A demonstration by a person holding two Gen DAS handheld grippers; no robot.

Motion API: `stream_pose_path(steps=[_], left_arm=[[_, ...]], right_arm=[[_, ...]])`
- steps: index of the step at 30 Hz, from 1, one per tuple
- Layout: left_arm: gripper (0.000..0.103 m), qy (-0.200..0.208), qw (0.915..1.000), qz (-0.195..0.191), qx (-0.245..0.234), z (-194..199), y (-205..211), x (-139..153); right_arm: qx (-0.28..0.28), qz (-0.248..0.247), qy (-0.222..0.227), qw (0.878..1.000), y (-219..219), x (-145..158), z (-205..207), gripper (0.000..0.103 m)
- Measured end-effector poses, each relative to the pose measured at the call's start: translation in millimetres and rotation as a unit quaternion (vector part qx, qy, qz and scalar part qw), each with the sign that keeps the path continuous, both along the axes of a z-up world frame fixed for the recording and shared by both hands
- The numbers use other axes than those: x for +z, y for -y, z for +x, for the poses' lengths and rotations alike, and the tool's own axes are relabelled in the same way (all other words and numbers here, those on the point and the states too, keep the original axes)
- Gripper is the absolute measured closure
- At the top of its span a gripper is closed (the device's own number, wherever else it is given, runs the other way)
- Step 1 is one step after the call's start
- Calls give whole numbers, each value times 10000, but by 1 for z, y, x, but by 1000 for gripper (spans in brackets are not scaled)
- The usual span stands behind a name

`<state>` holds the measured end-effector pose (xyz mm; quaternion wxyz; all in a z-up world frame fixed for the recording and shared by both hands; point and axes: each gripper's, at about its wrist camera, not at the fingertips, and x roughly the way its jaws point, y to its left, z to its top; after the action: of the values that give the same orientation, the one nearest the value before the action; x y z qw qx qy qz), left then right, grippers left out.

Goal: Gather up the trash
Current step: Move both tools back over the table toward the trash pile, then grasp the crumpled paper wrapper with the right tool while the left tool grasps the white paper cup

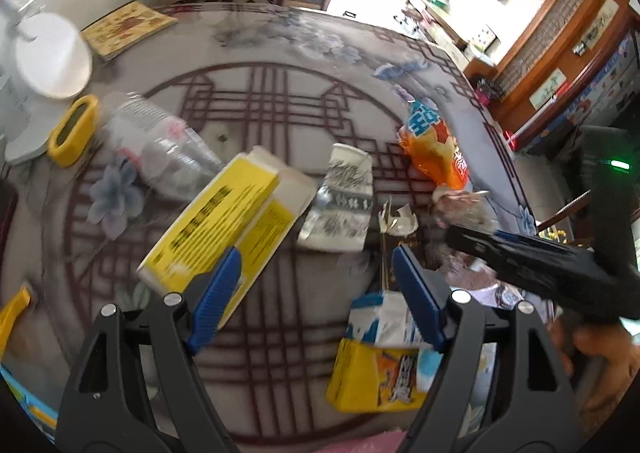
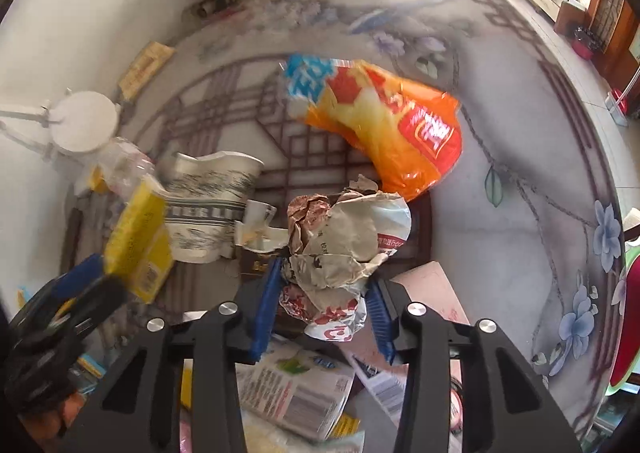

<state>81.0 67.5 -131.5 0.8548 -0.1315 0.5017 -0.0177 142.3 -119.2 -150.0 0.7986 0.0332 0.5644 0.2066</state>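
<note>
On the table: patterned round table (image 1: pixel 280 53) with litter spread across it; collecting looks barely begun.
Left to gather: yellow carton (image 1: pixel 216 221), clear plastic bottle (image 1: pixel 160 145), flattened paper cup (image 1: pixel 344 197), orange snack bag (image 2: pixel 392 133), torn yellow packet (image 1: pixel 376 369).
Right gripper (image 2: pixel 326 293): jaws partly closed, blue pads against both sides of the crumpled paper wrapper (image 2: pixel 344 237); it appears gripped.
Left gripper (image 1: pixel 316 297): jaws wide apart, holding nothing; one pad (image 1: pixel 216 293) overlaps the carton's edge, contact unclear.
</note>
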Motion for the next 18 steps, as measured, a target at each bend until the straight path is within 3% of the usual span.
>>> stream_pose_path(steps=[6, 18], left_arm=[[28, 71, 9998, 116, -149, 38, 16, -10], [28, -398, 9991, 86, -87, 72, 23, -48]], right_arm=[[-81, 6, 504, 9987, 21, 39, -28, 62], [-299, 33, 466, 9985, 42, 44, -59, 61]])
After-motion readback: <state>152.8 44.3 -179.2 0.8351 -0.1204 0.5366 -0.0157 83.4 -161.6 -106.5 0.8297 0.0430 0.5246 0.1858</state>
